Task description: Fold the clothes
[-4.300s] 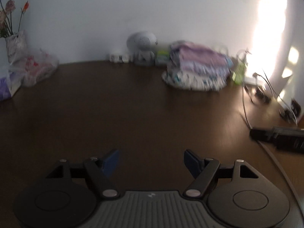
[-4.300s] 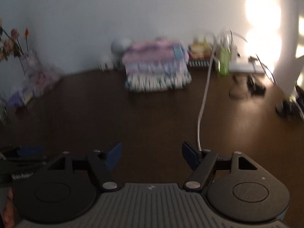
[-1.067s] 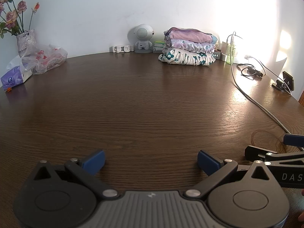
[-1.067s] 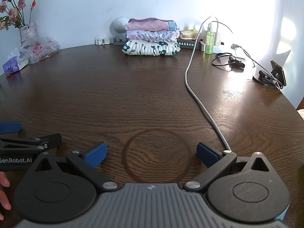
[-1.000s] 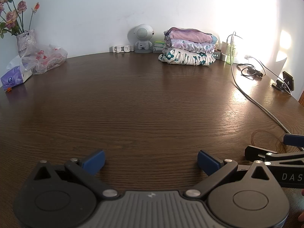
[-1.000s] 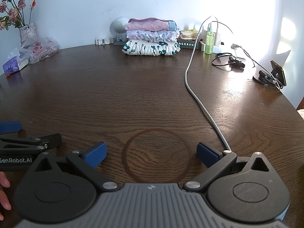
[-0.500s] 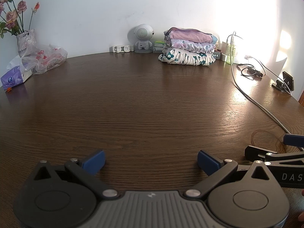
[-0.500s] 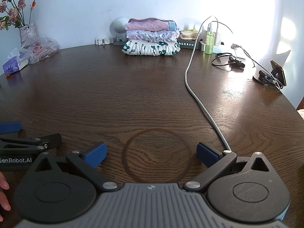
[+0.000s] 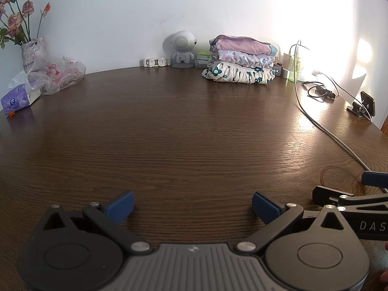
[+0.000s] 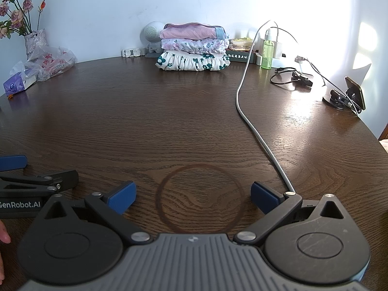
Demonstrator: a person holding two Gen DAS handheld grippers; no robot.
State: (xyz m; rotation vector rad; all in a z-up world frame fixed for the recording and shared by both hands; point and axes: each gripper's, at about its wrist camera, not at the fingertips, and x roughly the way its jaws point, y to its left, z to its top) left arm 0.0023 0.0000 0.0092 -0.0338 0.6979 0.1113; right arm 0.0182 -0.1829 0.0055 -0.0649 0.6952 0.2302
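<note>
While the left gripper (image 9: 192, 206) and right gripper (image 10: 193, 197) sit side by side nearest, both spread wide and empty above the table (image 9: 169, 126), one stack of three folded clothes (image 10: 192, 48) lies far off against the wall.

Dark wood-grain worktop (image 9: 184, 131), round edge, against plain white wall (image 9: 126, 12). Strong sunlight glare on wall at right, bright reflection on worktop there.
</note>
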